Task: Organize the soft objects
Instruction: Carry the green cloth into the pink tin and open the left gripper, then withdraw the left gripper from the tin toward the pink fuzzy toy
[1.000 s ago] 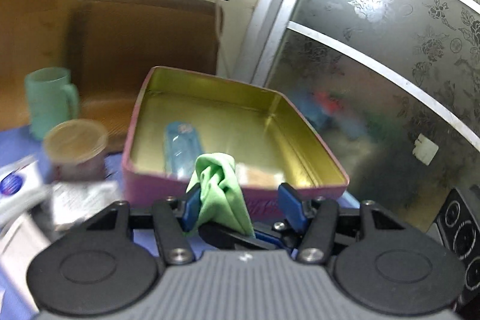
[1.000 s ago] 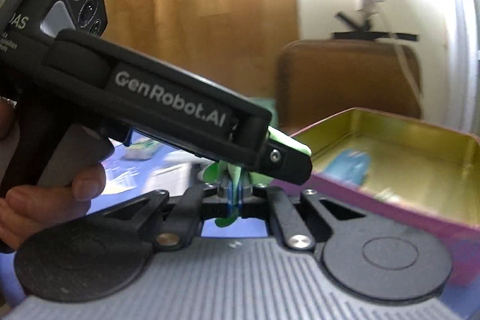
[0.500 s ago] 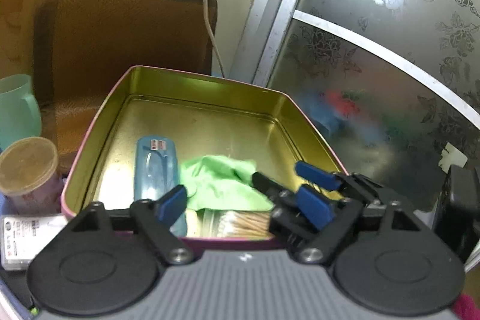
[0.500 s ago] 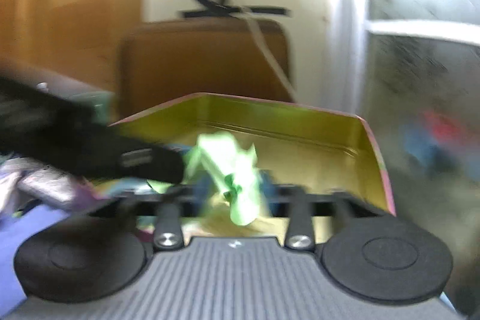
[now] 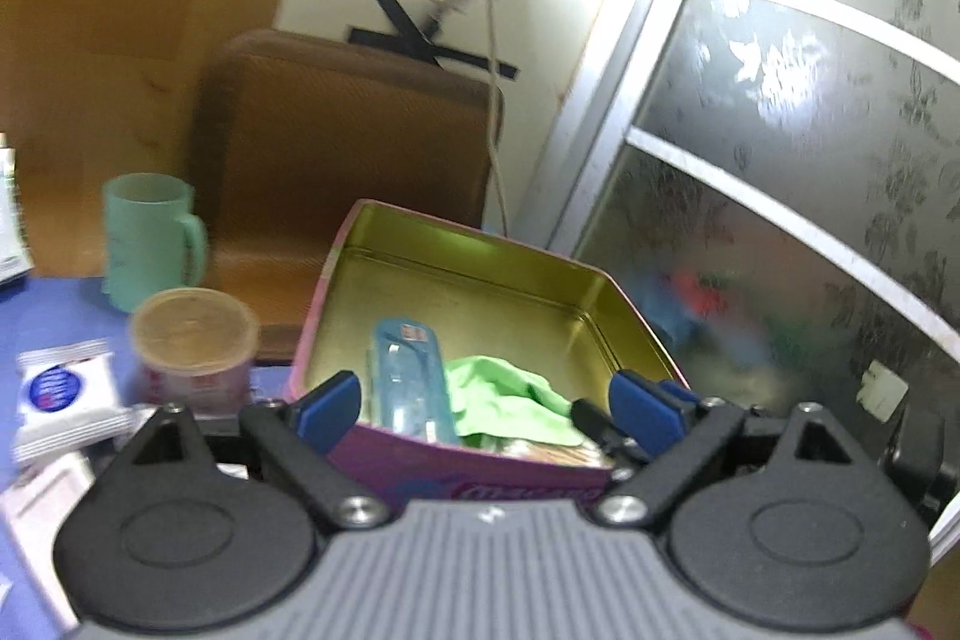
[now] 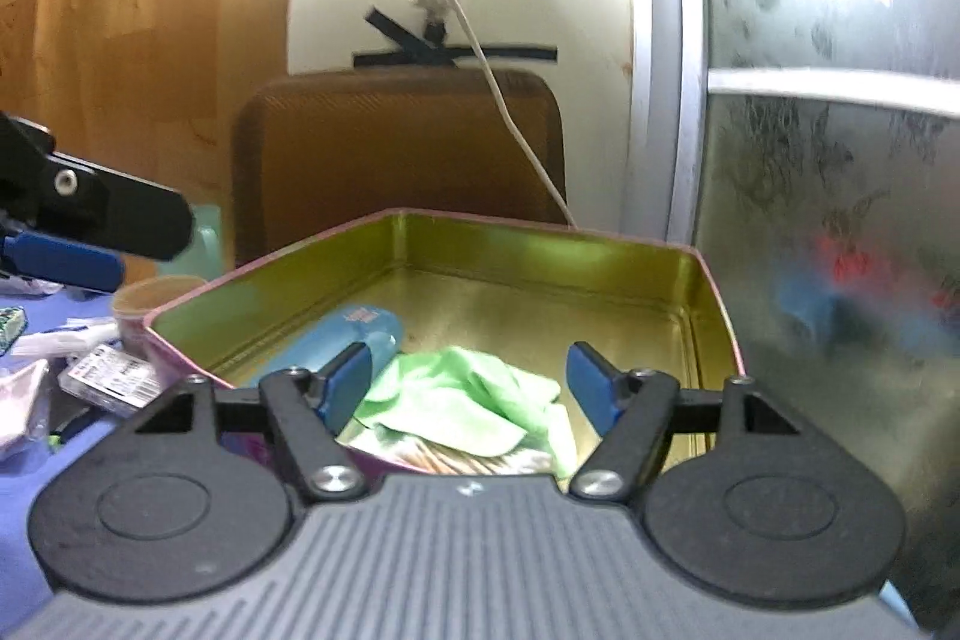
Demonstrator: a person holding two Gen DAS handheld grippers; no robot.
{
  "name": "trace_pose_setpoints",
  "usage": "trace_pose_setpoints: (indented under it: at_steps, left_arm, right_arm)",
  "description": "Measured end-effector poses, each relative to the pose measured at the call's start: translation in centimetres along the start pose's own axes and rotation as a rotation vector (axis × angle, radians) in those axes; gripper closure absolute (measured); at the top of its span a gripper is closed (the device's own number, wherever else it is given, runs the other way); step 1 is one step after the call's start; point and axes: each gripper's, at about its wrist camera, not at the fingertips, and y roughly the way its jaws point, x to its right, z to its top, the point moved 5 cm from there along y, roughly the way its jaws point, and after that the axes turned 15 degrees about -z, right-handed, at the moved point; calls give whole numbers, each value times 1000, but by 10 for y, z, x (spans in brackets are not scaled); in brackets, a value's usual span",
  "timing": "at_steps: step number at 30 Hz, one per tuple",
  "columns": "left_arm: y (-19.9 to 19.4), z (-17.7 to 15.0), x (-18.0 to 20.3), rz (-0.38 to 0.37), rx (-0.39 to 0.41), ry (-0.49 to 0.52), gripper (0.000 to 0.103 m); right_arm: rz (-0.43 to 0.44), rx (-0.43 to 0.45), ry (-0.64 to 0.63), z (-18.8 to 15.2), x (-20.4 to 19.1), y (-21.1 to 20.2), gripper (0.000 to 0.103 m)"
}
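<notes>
Cloth [image 6: 459,400], green and crumpled, lying in the tin [image 6: 540,244] at its near edge, atop a pack of cotton swabs [image 6: 456,454] and beside a blue case [image 6: 342,334]. Directly ahead of the right gripper [image 6: 471,379], jaws just spread wide, nothing between. Left gripper [image 5: 489,403] equally wide and empty, farther back outside the near wall. Far corners of tin bare.

No text could be read in either view. The print on the pink tin's [image 5: 480,484] front wall, the blue round mark on the white packet [image 5: 66,388] and the label on the flat pack [image 6: 111,373] were too blurred to make out.
</notes>
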Motion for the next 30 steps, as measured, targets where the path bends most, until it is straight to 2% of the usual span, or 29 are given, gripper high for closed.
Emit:
trace_pose_setpoints:
  at_steps: [5,11,12,13,14,16,19,24,28,30]
  left_arm:
    - [-52,-20,-25,65,26,-4,8]
    - [-110,-55,-55,154,14,-16,8]
    - [-119,-61,-59,169,10,-21,8]
    - [-128,-69,-65,188,5,-28,8]
    - [-138,-76,-72,205,2,-37,8]
    - [-156,-90,-84,243,-4,-59,8]
    - [-180,-106,-104,328,-4,-84,8]
    - [-219,-119,-137,439,32,-150,8]
    - [-251,-120,-154,468,102,-185,8]
    - [-266,-123,-161,478,129,-201,8]
  right_arm:
    - [-12,38,11,7,0,-13,27]
    - [-40,24,110,6,16,-23,28]
    - [-37,19,122,5,17,-25,29]
    - [-25,13,135,5,17,-27,35]
    - [-1,8,145,5,14,-30,41]
    - [64,-1,145,5,2,-38,47]
    - [197,-28,81,2,-36,-49,56]
    - [416,-110,-62,-14,-119,-64,56]
    - [574,-156,-157,-19,-186,-80,56]
    - [641,-151,-191,-15,-217,-89,55]
